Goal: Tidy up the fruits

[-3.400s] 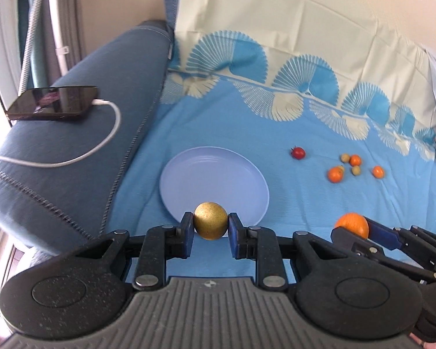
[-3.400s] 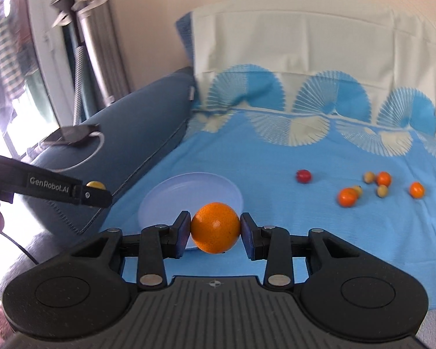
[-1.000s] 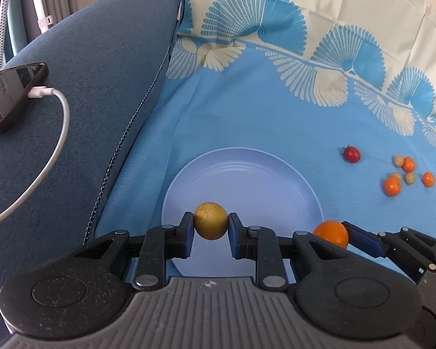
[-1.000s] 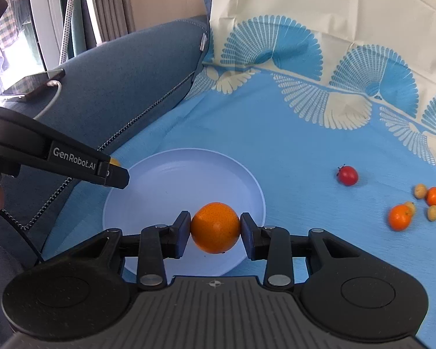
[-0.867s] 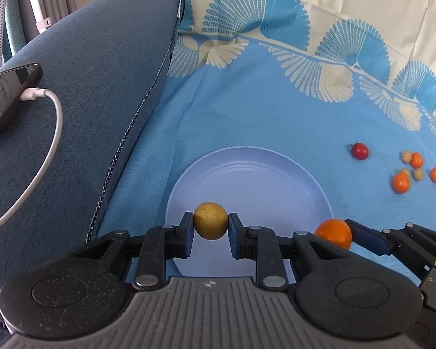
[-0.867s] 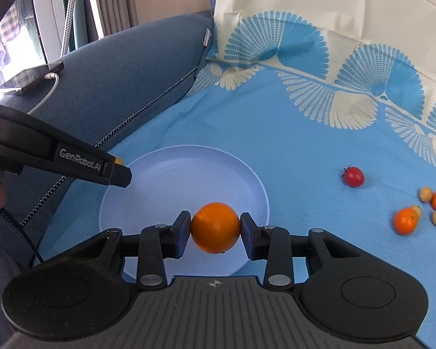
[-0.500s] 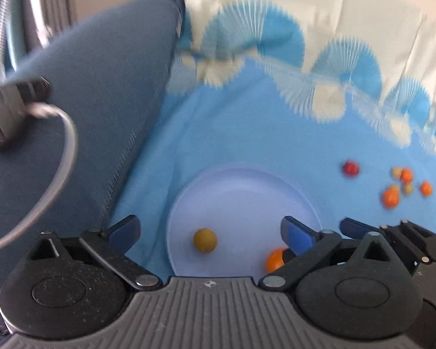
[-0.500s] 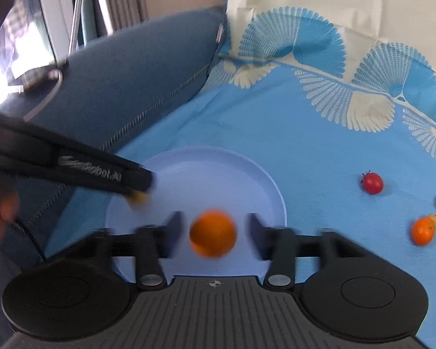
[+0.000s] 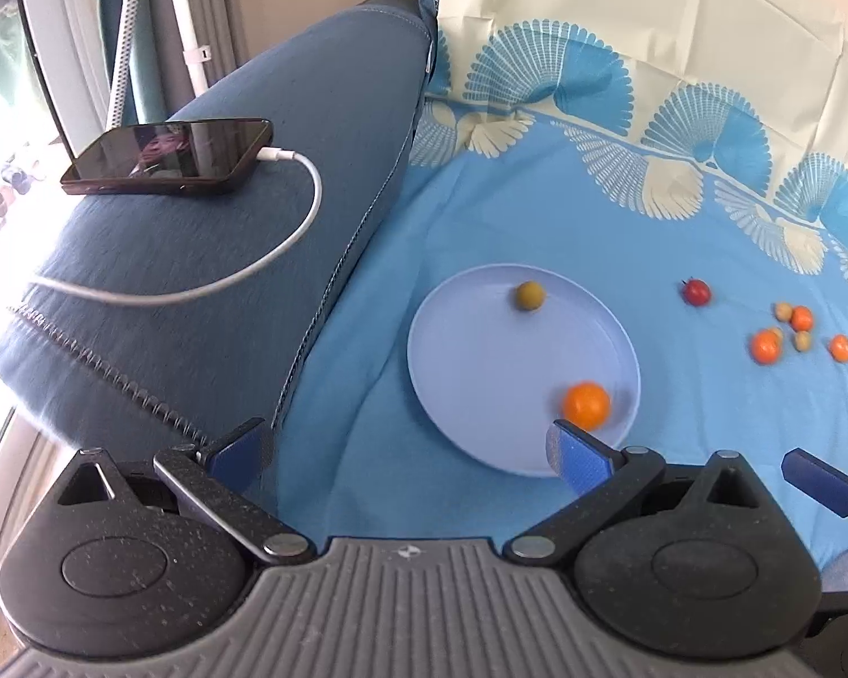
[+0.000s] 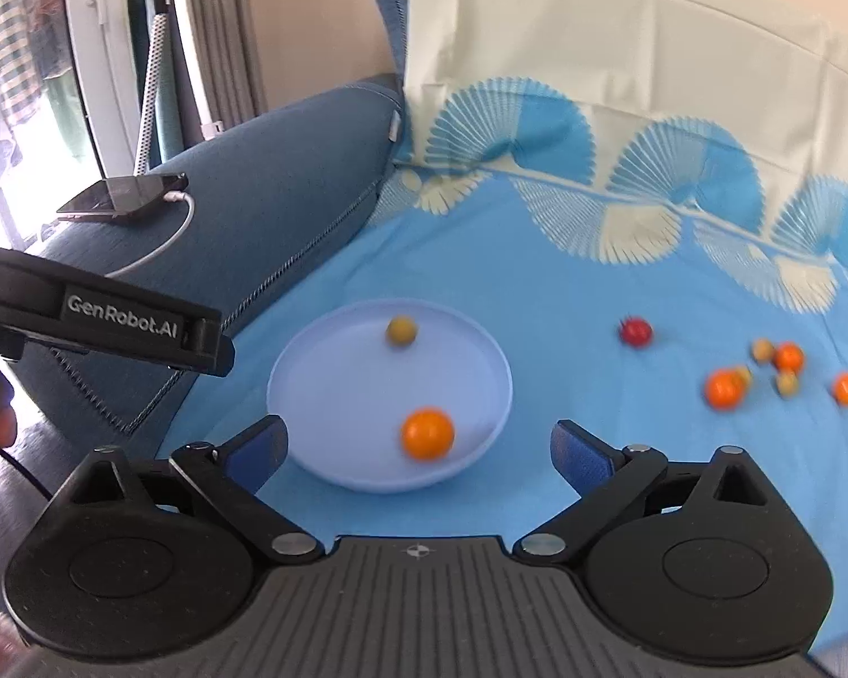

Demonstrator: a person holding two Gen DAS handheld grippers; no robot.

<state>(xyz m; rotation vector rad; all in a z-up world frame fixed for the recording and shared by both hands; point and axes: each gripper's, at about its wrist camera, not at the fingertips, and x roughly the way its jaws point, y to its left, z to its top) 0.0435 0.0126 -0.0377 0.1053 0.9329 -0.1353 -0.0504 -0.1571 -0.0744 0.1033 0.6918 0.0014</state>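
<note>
Lavender plate [image 9: 469,395] mid-frame on the blue sheet [image 9: 509,214] holds an orange [image 9: 586,404] at its lower right rim and a yellow-green fruit [image 9: 530,295] at the top. Small tomatoes [image 9: 766,346] loose at right, well apart. Left tongs [image 9: 407,455] wide, empty; right tongs [image 10: 418,446] opening, empty. Sofa arm [image 9: 254,260] left.

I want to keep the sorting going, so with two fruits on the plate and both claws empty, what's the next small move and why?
Probably swing the right claw, its jaws opening with nothing between them, toward the red tomato. It lies alone on the cloth, nearest the plate, which already holds the orange and the yellow fruit.
</note>
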